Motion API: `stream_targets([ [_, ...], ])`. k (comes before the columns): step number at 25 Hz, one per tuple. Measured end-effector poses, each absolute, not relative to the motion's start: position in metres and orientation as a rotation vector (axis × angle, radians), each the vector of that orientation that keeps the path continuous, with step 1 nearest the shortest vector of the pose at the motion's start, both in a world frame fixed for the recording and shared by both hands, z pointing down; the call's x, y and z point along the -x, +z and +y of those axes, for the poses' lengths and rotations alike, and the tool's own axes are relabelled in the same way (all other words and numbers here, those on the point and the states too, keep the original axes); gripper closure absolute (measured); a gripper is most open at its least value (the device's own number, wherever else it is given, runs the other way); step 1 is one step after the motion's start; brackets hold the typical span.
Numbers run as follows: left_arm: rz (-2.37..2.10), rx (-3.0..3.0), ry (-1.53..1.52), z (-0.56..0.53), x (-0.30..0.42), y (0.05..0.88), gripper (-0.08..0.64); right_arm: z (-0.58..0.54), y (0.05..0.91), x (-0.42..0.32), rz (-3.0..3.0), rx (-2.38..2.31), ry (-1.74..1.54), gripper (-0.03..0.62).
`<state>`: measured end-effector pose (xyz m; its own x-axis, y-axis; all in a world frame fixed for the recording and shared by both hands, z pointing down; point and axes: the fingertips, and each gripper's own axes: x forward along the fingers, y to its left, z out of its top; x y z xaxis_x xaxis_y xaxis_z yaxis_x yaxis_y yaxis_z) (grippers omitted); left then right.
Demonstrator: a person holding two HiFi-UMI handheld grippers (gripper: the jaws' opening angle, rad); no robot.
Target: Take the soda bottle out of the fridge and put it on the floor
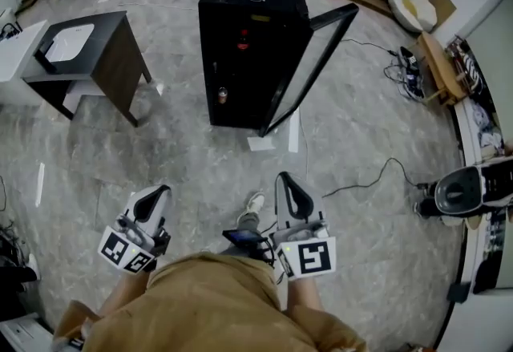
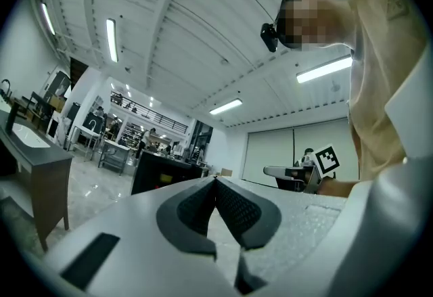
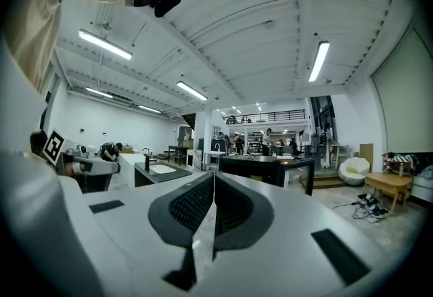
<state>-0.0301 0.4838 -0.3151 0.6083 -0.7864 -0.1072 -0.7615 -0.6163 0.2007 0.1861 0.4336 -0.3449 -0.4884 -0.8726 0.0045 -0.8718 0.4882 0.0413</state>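
You stand well back from the fridge (image 1: 252, 46), so both tools hang low near your body with nothing to do yet. The left gripper (image 1: 158, 196) has its jaws pressed together on nothing, and the right gripper (image 1: 290, 186) is the same, closed and empty. The fridge door (image 1: 314, 62) swings out to the right, which leaves the dark inside open to you. The soda bottle is probably in there. A small reddish shape (image 1: 243, 42) on an upper shelf may be it, though it is too small to tell. The floor (image 1: 200, 166) between you and the fridge is bare enough to set it down.
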Motion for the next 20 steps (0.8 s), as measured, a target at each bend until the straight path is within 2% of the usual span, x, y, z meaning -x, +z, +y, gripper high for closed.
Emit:
stream_targets([
  [11,-1.407,-2.675,-0.277,0.287,-0.057,-0.342,0.558,0.218,-0.366,-0.253,-2.761,-1.453,-0.090,0.591],
  [20,-1.566,-2.575,-0.227,0.228,-0.070,-0.338,0.558,0.136,-0.356,-0.245,-2.878,-1.255,-0.033,0.591],
])
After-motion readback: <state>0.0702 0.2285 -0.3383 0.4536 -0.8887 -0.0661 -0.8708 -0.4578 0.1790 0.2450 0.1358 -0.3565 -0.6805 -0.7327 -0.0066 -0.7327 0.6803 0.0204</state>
